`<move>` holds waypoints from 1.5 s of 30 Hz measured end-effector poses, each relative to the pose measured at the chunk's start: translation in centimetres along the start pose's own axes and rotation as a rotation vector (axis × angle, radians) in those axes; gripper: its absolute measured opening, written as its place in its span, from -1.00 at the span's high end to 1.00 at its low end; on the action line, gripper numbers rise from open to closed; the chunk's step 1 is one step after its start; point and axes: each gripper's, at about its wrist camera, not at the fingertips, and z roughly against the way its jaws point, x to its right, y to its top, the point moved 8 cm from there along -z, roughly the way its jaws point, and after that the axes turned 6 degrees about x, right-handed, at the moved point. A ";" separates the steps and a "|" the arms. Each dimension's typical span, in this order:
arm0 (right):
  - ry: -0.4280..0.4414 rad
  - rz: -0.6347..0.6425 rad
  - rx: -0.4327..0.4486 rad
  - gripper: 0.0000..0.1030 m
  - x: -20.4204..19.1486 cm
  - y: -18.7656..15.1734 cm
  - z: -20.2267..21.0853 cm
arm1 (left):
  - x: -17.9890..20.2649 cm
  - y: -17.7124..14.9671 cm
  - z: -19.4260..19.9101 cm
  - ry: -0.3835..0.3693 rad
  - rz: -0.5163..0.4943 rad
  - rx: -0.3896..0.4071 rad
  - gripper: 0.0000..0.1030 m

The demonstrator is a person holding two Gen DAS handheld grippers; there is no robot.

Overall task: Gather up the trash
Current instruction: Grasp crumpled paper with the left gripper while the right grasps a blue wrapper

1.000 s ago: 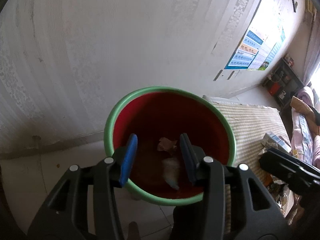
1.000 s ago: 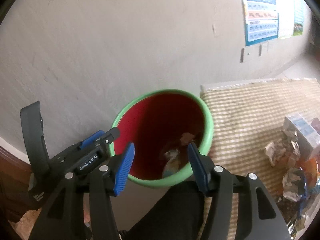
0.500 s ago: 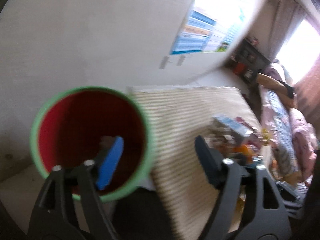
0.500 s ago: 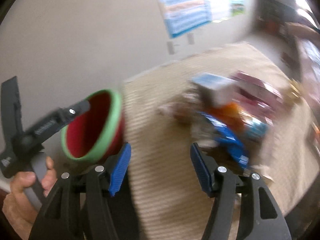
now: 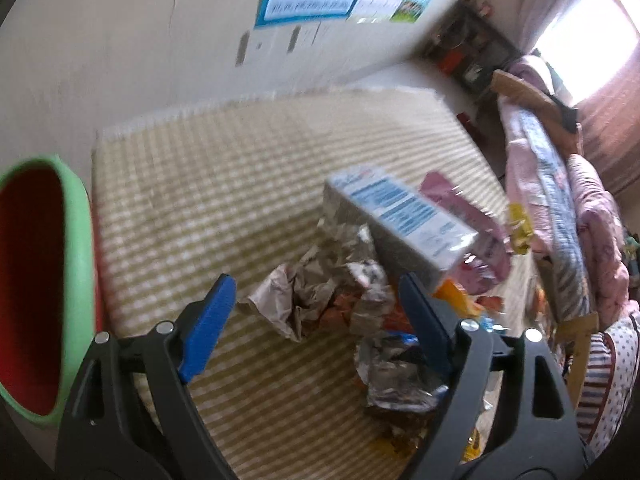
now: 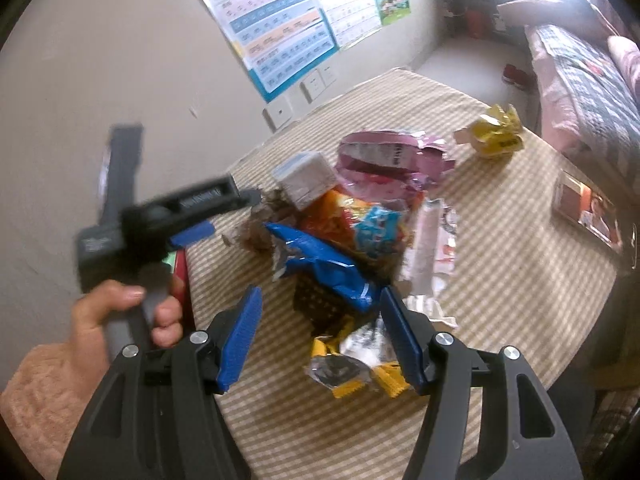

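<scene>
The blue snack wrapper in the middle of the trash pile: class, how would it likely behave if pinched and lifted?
The blue snack wrapper looks torn open and crumpled flat, so it is probably light and floppy, sagging from one pinch. Its glossy film may be slippery. It overlaps other wrappers, so lifting it could drag neighbours across the checked tablecloth.

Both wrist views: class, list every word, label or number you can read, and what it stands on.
Nothing reads clearly.
Wall charts: print too small.
Blue-and-white carton: label blurred.
Pink wrapper: print blurred.
Left tool, jaws just opened wider, nothing between them: white lettering blurred.
</scene>
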 end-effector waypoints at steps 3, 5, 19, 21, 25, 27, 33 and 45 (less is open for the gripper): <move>0.004 -0.030 0.008 -0.16 1.4 0.2 0.3 | -0.5 -0.9 -1.5 -0.002 0.038 -0.049 -0.58; 0.005 -0.050 0.010 -0.16 2.1 0.2 0.3 | -0.4 -0.9 -1.9 -0.017 0.063 -0.057 -0.58; -0.006 -0.131 -0.013 -0.17 5.0 -0.6 0.0 | 0.9 -0.3 0.2 -0.083 0.020 -0.039 0.71; -0.011 -0.121 -0.017 -0.17 4.9 -0.7 -0.2 | 0.7 -0.1 1.6 -0.076 0.001 -0.003 1.00; -0.020 -0.057 -0.046 -0.17 4.1 -0.5 -1.4 | 0.2 -0.2 3.8 -0.072 -0.027 0.038 1.00; -0.025 -0.001 -0.065 -0.17 3.5 -0.2 -2.4 | -0.2 -0.7 4.4 -0.069 -0.041 0.038 1.00; 0.002 0.103 -0.142 -0.16 2.1 0.1 -6.2 | -1.5 -2.5 4.5 -0.072 0.001 0.001 0.98; 0.075 0.035 -0.136 0.43 1.4 1.1 -6.3 | -1.6 -2.3 5.7 -0.083 0.021 0.046 -0.01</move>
